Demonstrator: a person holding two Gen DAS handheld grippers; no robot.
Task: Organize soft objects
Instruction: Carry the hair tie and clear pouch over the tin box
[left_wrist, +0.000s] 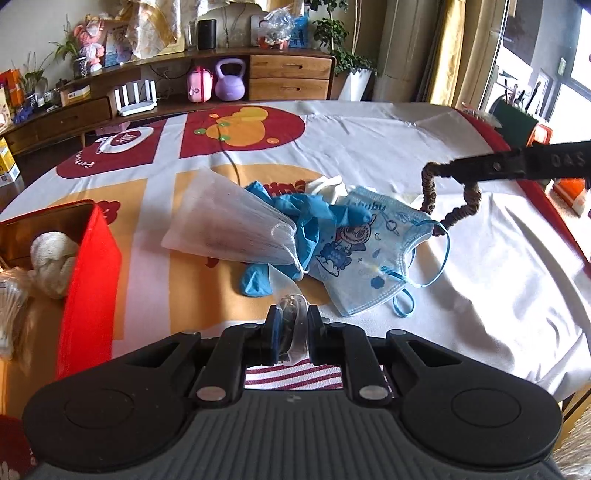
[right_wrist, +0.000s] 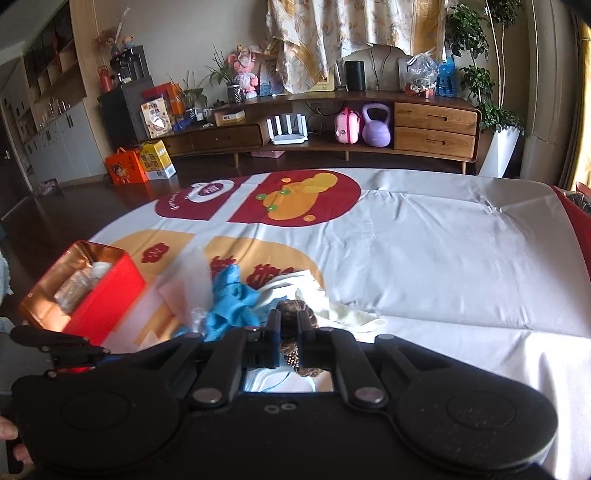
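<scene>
**Both grippers clamped on soft things above the pile**

The left wrist view shows the whole pile on the tablecloth (left_wrist: 388, 140); the right wrist view hides most of it behind its own gripper body. Only the left view shows the brown hair tie (left_wrist: 432, 195) hanging as a loop from the tip of the right gripper (left_wrist: 456, 170), which reaches in from 3 o'clock with its jaws nearly closed on the tie. In the right view the same tie (right_wrist: 290, 314) is a brown bunch pinched between the pads at 6 o'clock.

The left gripper (left_wrist: 292, 325) is almost fully closed on a clear plastic bag (left_wrist: 229, 225), gripped at its thin end; the bag fans out wide toward 11 o'clock, see-through and creased.

Under the bag lies a crumpled blue glove (left_wrist: 314, 218). At 3 o'clock of the glove lies a pale blue face mask (left_wrist: 365, 254) with a cartoon print, its ear loops trailing at 5 o'clock; the hair tie's lower end hangs at the mask's edge. A white cloth (left_wrist: 327, 184) peeks out behind them at 12 o'clock.

A red box (left_wrist: 88, 280) stands at 9 o'clock of the pile, open, with a cream bundle (left_wrist: 51, 262) inside. The right view shows a clear packet (right_wrist: 75, 286) in it too. A wooden sideboard (right_wrist: 432, 129) runs along the far wall.
</scene>
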